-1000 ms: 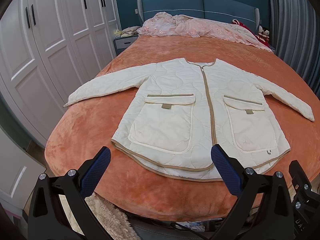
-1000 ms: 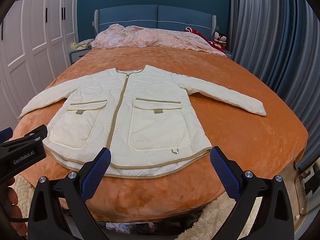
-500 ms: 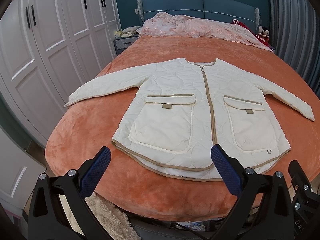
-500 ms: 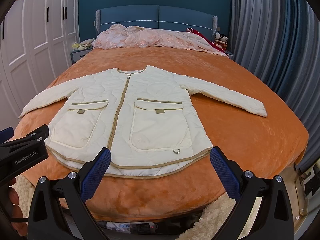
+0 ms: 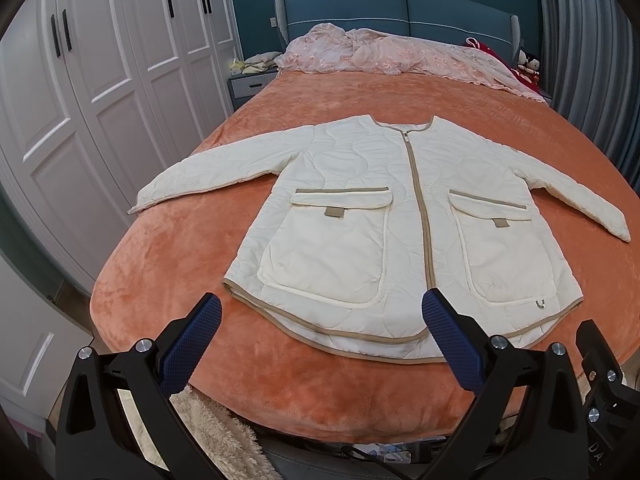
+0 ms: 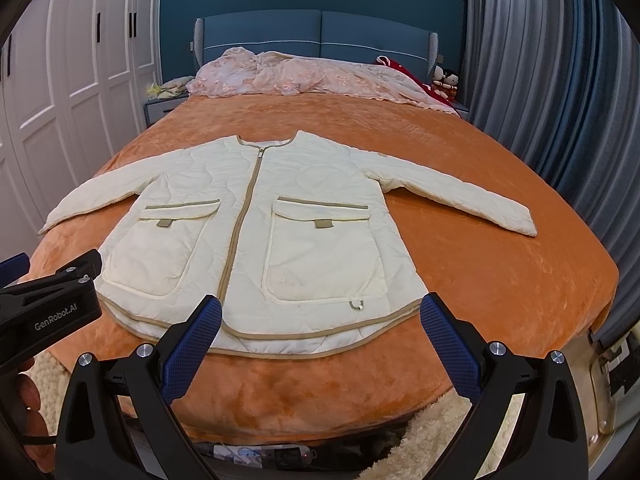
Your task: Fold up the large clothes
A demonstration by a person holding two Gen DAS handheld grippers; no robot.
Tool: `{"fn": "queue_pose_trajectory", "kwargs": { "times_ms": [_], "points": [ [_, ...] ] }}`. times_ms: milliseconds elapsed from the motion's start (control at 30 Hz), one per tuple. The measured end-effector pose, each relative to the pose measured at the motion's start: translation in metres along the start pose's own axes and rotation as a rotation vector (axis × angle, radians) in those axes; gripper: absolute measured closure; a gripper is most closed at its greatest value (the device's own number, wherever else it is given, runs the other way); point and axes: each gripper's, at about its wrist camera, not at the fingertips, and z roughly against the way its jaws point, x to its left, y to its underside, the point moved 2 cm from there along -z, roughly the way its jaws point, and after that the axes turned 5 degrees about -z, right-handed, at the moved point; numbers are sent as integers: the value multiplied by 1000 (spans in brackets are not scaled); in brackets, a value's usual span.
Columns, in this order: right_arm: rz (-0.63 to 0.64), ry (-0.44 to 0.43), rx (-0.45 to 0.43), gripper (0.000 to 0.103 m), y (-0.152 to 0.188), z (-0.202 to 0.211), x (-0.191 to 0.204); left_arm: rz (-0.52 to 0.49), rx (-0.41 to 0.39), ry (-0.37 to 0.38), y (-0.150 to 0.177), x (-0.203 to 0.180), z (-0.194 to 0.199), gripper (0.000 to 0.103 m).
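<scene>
A cream quilted jacket (image 5: 360, 200) (image 6: 280, 208) with tan trim and two big front pockets lies flat and zipped on the orange bed (image 5: 168, 280) (image 6: 500, 280), sleeves spread to both sides, hem toward me. My left gripper (image 5: 320, 332) hovers open just short of the hem's left half, nothing between its blue pads. Over the hem's right half my right gripper (image 6: 320, 332) is held open and empty. In the right wrist view the left gripper's black body (image 6: 48, 304) shows at the left edge with a hand below it.
A pink lace blanket (image 5: 392, 52) is bunched at the blue headboard (image 6: 312, 32). White wardrobes (image 5: 92, 80) line the left, grey curtains (image 6: 552, 80) the right. A nightstand (image 5: 250, 86) stands by the bed's head. Fluffy cream rugs (image 5: 216, 428) and cables lie on the floor below the foot.
Both views have crept slightly closer to the jacket; the jacket has not moved and both grippers stay open.
</scene>
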Motion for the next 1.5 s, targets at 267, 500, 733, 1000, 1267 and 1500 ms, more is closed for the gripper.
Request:
{"fn": "queue_pose_trajectory", "kwargs": {
  "times_ms": [267,500,733,1000,1267,1500],
  "points": [
    [-2,2,8,5,0,-4,0,6,8,3,1,1,-2,5],
    [0,13,42,5,2,-26,-4,14,35,-12,2,5,-23,5],
    [-38,60,85,5,-9,-68,-32,23,67,-28,-10,3,-52,5],
    [-208,67,15,5,-62,-145,-139,39,46,-63,-53,5,-103,5],
    [-583,107,-44,5,-109,-250,-295,59,21,-113,-101,-3,-166,5],
    [-851,256,-56,6,-101,-311,-394,104,59,-141,-125,-3,-226,5]
  ]
}}
